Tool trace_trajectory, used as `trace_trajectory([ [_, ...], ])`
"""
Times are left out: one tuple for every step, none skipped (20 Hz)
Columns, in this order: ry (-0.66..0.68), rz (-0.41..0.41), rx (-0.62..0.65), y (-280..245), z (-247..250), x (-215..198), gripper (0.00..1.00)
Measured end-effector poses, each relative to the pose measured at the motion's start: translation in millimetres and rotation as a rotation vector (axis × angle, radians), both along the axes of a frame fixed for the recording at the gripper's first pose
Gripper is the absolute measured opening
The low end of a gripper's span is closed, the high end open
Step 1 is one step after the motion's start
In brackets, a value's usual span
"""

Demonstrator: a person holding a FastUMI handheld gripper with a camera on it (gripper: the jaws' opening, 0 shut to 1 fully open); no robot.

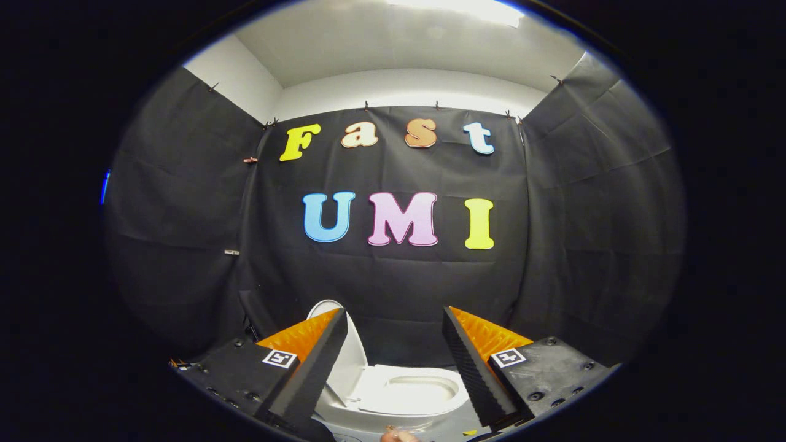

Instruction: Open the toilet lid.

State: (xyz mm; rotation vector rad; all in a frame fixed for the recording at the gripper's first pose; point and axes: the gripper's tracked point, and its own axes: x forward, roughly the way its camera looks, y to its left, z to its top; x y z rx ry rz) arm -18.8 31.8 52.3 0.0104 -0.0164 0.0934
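Currently the claw (393, 362) stands wide open, its two fingers spread well apart with nothing gripped between them. Each finger (307, 380) presents a black ribbed inner pad and an orange outer face, and each black finger base carries a small square marker (280, 358).

The white toilet (399, 399) sits low in the gripper view, just ahead of the fingers and framed in the gap between them. The toilet lid (350, 356) is raised: it stands close to upright at the left side of the bowl, directly behind the left finger, which covers part of it. Its rounded top edge shows above that finger's tip. No finger touches the lid.

The seat (374, 396) lies down flat, and the oval opening of the bowl (424, 388) is exposed between the two fingers, nearer the right one.

A small part of a hand (398, 434) shows at the very bottom, below the front rim of the toilet; what it is doing cannot be told.

Black cloth (589, 202) covers the booth walls behind and on both sides of the toilet. Above the cloth, white wall and a white ceiling (405, 49) are visible, with a bright light at the top.
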Motion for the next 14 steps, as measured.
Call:
trace_trajectory([
  [0.0,0.0,0.002,0.1,0.5,0.2,0.99],
  [0.001,0.0,0.004,0.5,0.2,0.1,0.99],
  [0.001,0.001,0.004,1.3,0.2,0.1,0.99],
  [0.001,0.004,0.003,1.9,0.9,-0.1,0.99],
  [0.001,0.001,0.0,1.4,0.9,0.4,0.99],
  [0.001,0.0,-0.001,1.2,0.9,0.2,0.99],
  [0.001,0.0,-0.001,1.6,1.0,0.0,0.99],
  [0.001,-0.001,0.002,1.7,1.3,0.0,0.99],
  [0.001,0.002,0.008,3.3,2.3,0.8,0.99],
  [0.001,0.008,0.014,5.5,2.6,0.7,0.99],
  [0.003,0.011,0.015,6.9,2.4,1.4,0.99],
  [0.004,0.012,0.014,7.6,1.6,1.0,0.98],
  [0.005,0.011,0.009,7.5,2.0,1.2,0.98],
  [0.005,0.01,0.006,8.0,1.8,0.7,0.99],
])
